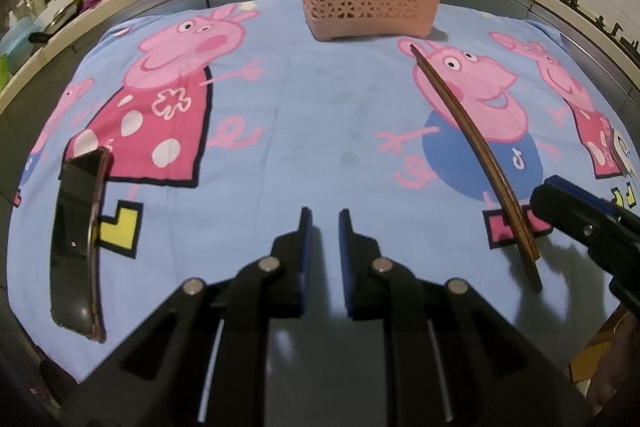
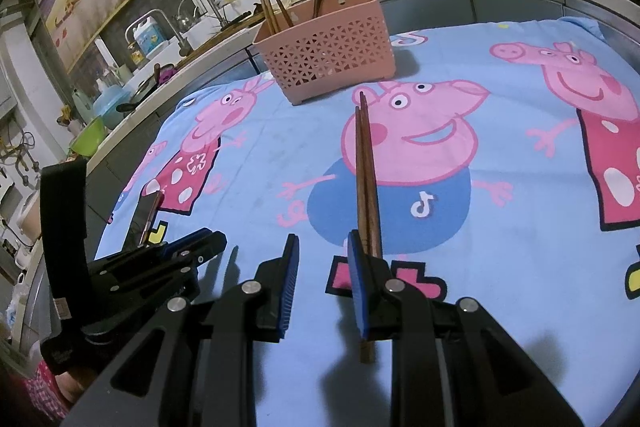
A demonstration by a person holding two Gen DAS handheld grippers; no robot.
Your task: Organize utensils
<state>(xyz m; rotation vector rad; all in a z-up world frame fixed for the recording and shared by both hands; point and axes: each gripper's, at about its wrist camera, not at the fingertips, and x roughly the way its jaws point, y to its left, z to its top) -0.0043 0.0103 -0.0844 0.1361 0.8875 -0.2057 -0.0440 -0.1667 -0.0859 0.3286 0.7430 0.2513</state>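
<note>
We judge the job well along but not finished. Several wooden chopsticks already stand in the pink lattice basket (image 2: 326, 39) at the far edge of the table — one bunch toward its left end, another toward its right — while one last pair of chopsticks (image 2: 367, 183) lies out on the cartoon-pig cloth (image 2: 256, 167), near the right gripper (image 2: 323, 291). That pair looks to be what is left to collect and drop into the basket.

The two sticks lie side by side, touching along most of their length, flat on the cloth across the blue-shirted pig. Their long axis runs roughly away from us toward the basket: the slim tips point at the basket's near side, the thick butt ends come back toward us and pass under the right gripper's right-hand finger.

The right gripper's jaws stand apart with nothing between them; the pair sits beside and beneath the right-hand finger rather than in the gap, so we would say no grasp is made yet. The left gripper (image 1: 325, 259) hovers over bare cloth at the table's middle, its jaws slightly apart and empty. A dark phone (image 1: 78, 239) lies well off to the left — apparently no part of the tidying.
</note>
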